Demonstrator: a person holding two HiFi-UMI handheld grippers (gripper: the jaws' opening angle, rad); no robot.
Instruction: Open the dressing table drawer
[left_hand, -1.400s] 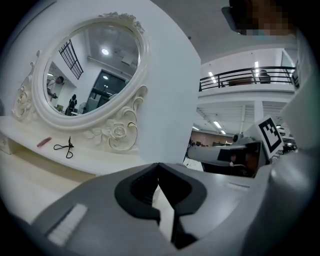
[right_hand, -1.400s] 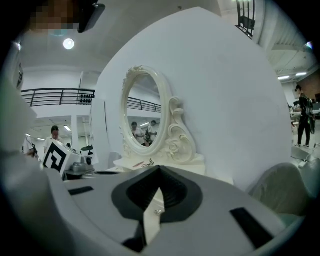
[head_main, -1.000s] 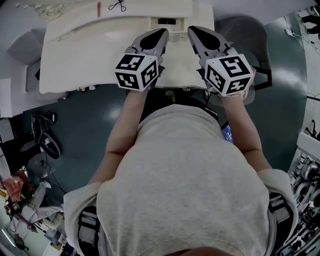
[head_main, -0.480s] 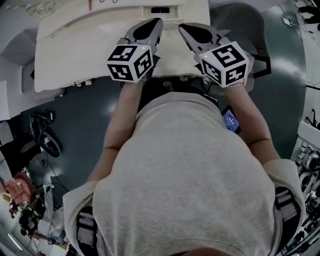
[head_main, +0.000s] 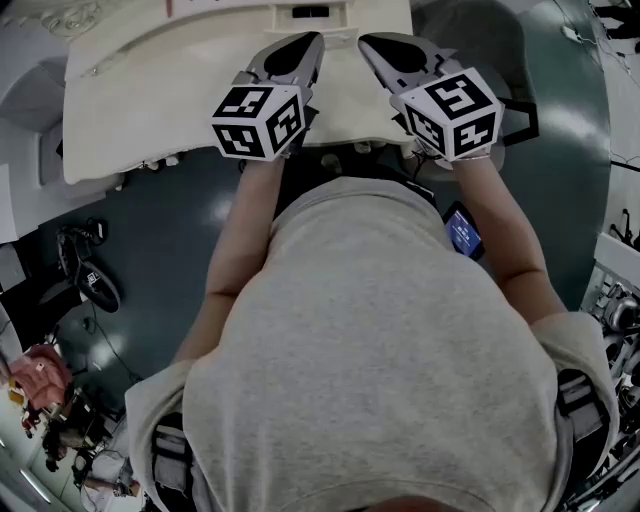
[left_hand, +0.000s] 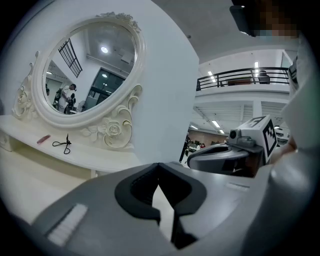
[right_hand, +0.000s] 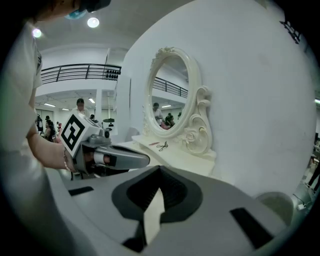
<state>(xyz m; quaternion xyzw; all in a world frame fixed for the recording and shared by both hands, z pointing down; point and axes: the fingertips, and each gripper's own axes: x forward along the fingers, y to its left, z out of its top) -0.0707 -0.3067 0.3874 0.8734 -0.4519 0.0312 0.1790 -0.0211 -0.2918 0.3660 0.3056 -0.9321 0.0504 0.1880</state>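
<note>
The cream dressing table (head_main: 150, 100) lies across the top of the head view. Small knobs (head_main: 330, 160) show under its front edge, just ahead of the person's body; the drawer front itself is hidden. My left gripper (head_main: 308, 42) and right gripper (head_main: 368, 44) hover side by side over the table top, both shut and holding nothing. The left gripper view has its closed tips (left_hand: 159, 165) aimed past the oval mirror (left_hand: 90, 70), with the right gripper (left_hand: 222, 157) beside it. In the right gripper view the tips (right_hand: 160, 167) meet as well.
A black scissors-like thing (left_hand: 62, 143) and a small red item (left_hand: 44, 139) lie on the shelf below the mirror. A small box (head_main: 310, 12) stands at the table's back. A lit phone (head_main: 465, 232) is at the person's right side. Clutter (head_main: 85, 280) covers the floor at the left.
The table and both grippers sit a little higher in the head view. The right gripper's marker cube has turned slightly. Both grippers stay shut and empty.
</note>
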